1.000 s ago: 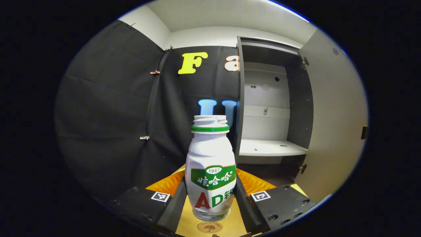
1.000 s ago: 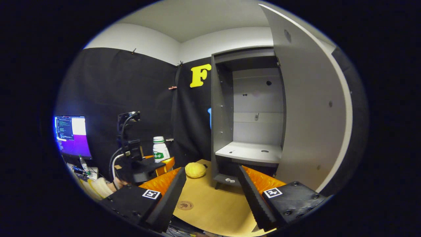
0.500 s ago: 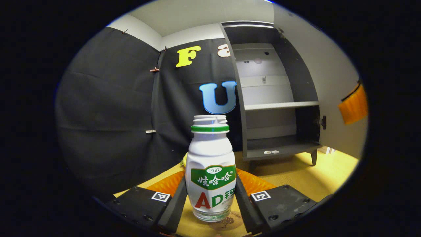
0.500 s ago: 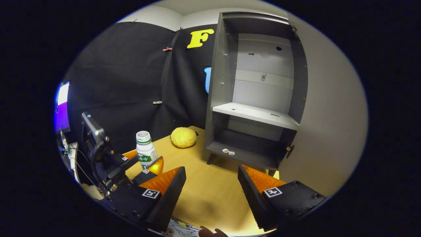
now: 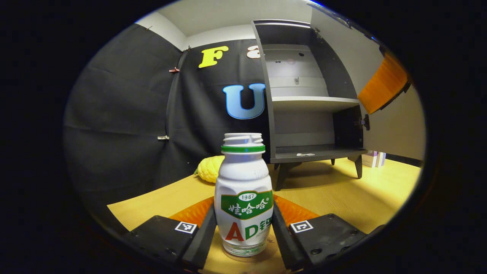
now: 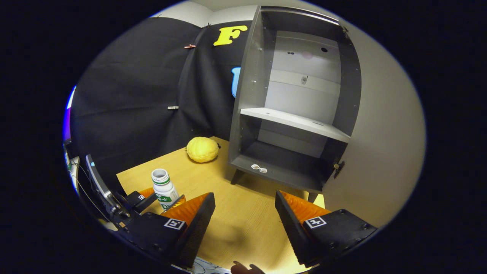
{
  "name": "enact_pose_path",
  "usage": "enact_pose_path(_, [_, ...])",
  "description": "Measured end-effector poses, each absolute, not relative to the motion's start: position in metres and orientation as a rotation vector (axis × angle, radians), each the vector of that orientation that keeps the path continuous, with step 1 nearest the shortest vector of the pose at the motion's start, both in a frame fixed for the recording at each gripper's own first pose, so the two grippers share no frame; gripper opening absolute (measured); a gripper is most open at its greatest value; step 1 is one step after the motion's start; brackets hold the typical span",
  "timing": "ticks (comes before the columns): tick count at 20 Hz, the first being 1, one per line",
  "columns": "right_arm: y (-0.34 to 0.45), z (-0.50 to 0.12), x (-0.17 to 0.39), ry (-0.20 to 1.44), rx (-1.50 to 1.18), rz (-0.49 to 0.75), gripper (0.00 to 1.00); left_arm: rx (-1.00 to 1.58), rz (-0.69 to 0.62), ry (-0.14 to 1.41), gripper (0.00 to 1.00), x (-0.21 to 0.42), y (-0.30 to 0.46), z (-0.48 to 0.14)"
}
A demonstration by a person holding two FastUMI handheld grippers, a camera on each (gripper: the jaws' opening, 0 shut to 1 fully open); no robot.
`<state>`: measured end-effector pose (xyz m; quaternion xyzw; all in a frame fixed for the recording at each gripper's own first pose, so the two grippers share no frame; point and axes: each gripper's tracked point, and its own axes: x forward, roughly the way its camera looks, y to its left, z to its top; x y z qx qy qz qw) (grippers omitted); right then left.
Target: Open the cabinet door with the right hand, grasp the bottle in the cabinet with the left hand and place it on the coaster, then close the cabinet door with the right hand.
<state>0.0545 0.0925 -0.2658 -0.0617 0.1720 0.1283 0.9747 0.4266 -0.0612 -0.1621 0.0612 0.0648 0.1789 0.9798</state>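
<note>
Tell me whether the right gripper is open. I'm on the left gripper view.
Observer: Open. In the right gripper view, the right gripper has its jaws wide apart with nothing between them.
Operator: Where's it pointing?
Observer: At the table in front of the cabinet. The cabinet door is swung open to its right.
Operator: What's behind my gripper?
Observer: A lit screen, at the left edge beyond the left gripper, which grips the bottle.
</note>
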Motion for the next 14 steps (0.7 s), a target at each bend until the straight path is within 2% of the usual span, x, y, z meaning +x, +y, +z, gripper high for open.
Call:
enact_pose_path(7, [0.091, -0.271, 0.053, 0.377, -0.083, 0.254, 0.98, 0.090, 0.342, 0.107, 0.75, 0.429, -0.068, -0.167])
enact_pose_path(11, [0.090, -0.270, 0.053, 0.368, -0.119, 0.262, 0.98, 0.097, 0.343, 0.146, 0.78, 0.427, -0.065, -0.175])
enact_pose_path(13, [0.089, -0.272, 0.053, 0.373, -0.127, 0.259, 0.98, 0.092, 0.351, 0.127, 0.88, 0.426, -0.064, -0.170])
enact_pose_path(14, [0.089, -0.272, 0.052, 0.376, -0.131, 0.255, 0.98, 0.094, 0.351, 0.125, 0.96, 0.427, -0.063, -0.169])
